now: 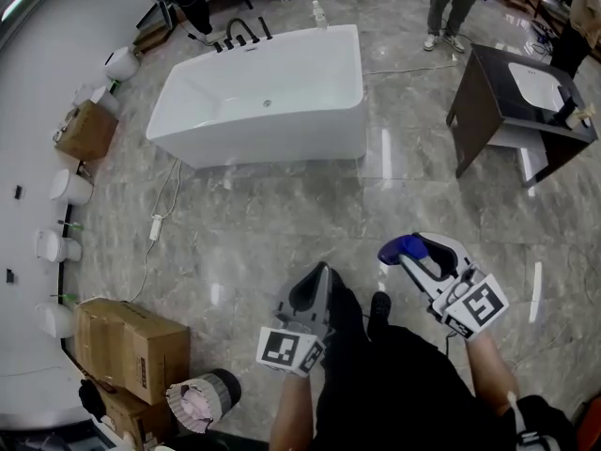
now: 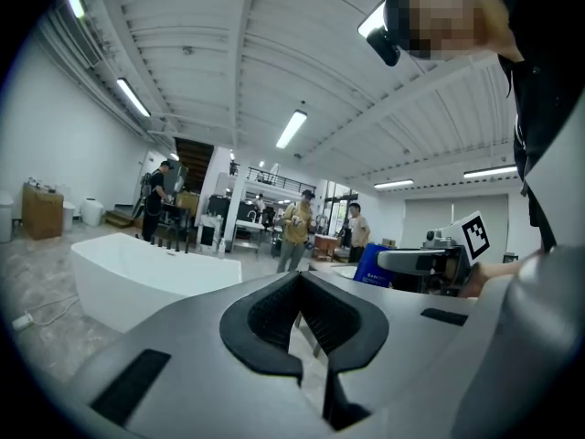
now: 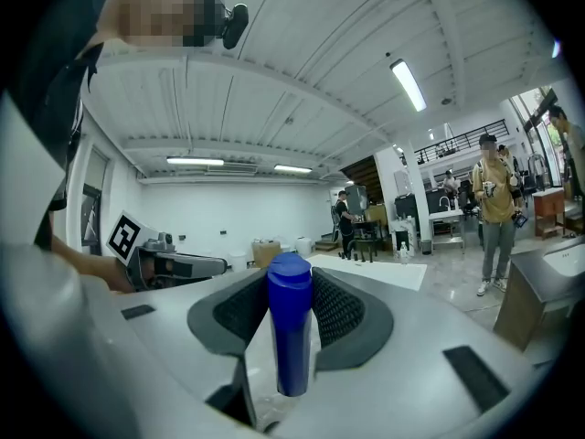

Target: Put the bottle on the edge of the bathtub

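Note:
A blue bottle stands upright between the pads of my right gripper, which is shut on it. In the head view that bottle shows as a blue tip in the right gripper, held low in front of the person's body. The left gripper is beside it on the left, its jaws closed together with nothing between them. The white freestanding bathtub stands some way ahead on the marble floor, far from both grippers. It also shows in the left gripper view as the bathtub.
A dark vanity cabinet with a white basin stands at the right. Cardboard boxes lie at the lower left. A black faucet and a clear bottle stand at the tub's far end. A cable runs across the floor. A person stands beyond.

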Action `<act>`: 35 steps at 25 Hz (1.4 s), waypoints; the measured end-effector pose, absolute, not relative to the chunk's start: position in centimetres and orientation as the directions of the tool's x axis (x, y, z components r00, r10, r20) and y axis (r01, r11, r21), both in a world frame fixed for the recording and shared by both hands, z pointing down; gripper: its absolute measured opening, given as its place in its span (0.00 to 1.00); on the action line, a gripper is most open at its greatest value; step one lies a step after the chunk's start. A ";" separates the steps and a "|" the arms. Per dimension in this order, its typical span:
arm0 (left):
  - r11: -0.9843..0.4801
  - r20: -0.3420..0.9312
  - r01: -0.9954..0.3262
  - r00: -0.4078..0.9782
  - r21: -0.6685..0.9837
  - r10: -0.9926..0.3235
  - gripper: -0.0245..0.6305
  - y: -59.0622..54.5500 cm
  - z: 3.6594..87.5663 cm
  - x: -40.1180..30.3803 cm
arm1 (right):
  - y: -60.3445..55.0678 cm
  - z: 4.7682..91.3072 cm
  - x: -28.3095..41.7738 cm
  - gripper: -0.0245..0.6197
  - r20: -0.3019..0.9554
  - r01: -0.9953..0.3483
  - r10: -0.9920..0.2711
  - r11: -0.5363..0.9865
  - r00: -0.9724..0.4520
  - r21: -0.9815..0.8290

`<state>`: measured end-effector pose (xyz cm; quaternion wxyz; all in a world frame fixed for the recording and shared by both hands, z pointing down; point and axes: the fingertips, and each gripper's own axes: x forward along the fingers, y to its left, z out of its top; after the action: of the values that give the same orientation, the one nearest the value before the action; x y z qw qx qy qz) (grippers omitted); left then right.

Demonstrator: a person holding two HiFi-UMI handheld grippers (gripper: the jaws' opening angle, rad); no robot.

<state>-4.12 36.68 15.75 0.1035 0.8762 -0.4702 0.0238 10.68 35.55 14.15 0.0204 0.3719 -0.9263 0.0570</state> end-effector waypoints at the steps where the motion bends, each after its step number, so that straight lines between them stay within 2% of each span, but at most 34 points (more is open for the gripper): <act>1: -0.536 0.141 -0.829 0.557 0.161 -0.819 0.06 36.4 15.9 -4.1 | 35.2 14.3 10.6 0.26 0.082 -0.691 -0.686 0.717 -0.723 -0.095; 10: -0.562 0.150 -0.806 0.588 0.186 -0.795 0.06 31.2 17.2 -4.6 | 30.9 15.2 9.5 0.26 0.122 -0.701 -0.691 0.707 -0.713 -0.092; 28: -0.669 0.138 -0.726 0.687 0.160 -0.713 0.06 11.2 16.6 -4.9 | 12.4 14.1 5.9 0.26 0.151 -0.715 -0.703 0.698 -0.694 -0.035; 35: -0.652 0.153 -0.730 0.681 0.205 -0.716 0.06 6.9 17.6 -4.0 | 7.4 16.0 5.8 0.26 0.197 -0.695 -0.674 0.717 -0.712 -0.057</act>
<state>-4.00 6.90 17.55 0.1256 0.9083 -0.3980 0.0294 5.82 7.38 15.95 0.0811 0.3710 -0.9229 0.0633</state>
